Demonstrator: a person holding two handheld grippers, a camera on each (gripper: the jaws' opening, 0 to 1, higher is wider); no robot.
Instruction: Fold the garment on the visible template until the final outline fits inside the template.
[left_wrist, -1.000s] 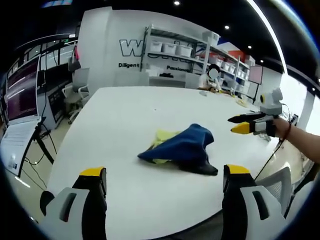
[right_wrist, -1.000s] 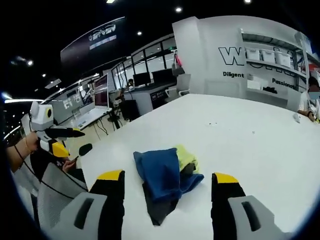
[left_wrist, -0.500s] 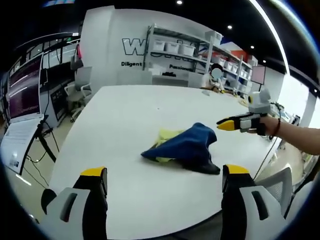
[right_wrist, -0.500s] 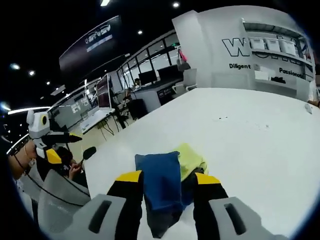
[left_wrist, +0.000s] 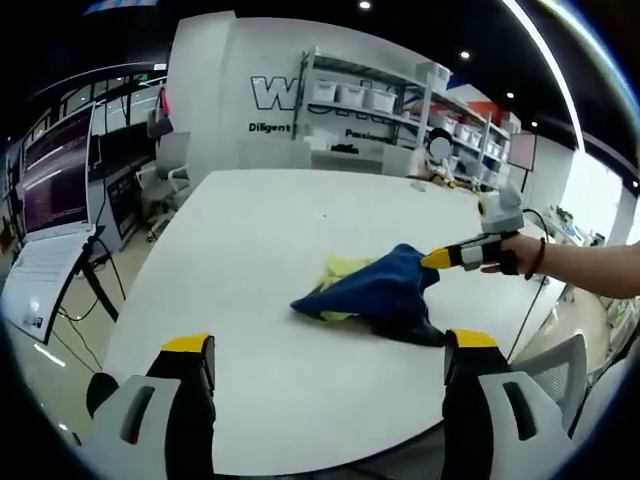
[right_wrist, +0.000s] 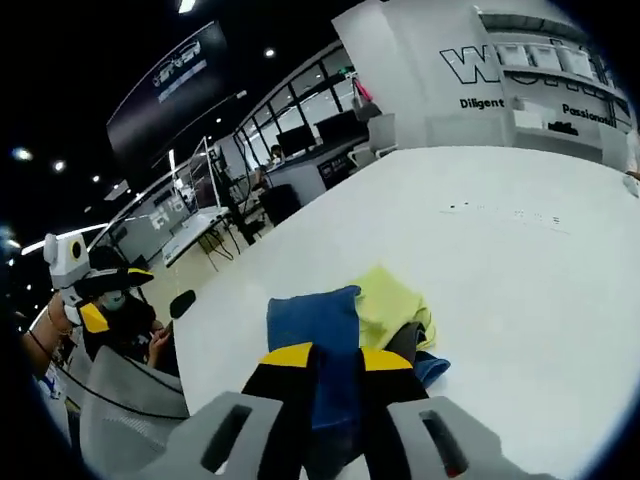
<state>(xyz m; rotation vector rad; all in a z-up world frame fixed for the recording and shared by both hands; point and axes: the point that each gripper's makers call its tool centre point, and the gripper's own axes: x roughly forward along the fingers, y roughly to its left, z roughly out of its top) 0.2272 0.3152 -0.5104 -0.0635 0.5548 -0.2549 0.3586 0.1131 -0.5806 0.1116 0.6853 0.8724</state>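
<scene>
Garment (left_wrist: 375, 293) lies crumpled on my white counter (left_wrist: 250, 250), blue fabric over yellow with a dark piece beneath. My right tool (right_wrist: 337, 365) has its jaws pinched together on the blue edge nearest me. My left tool (left_wrist: 325, 350) hangs back over the counter's near edge, jaws spread wide, gripping nothing.
</scene>
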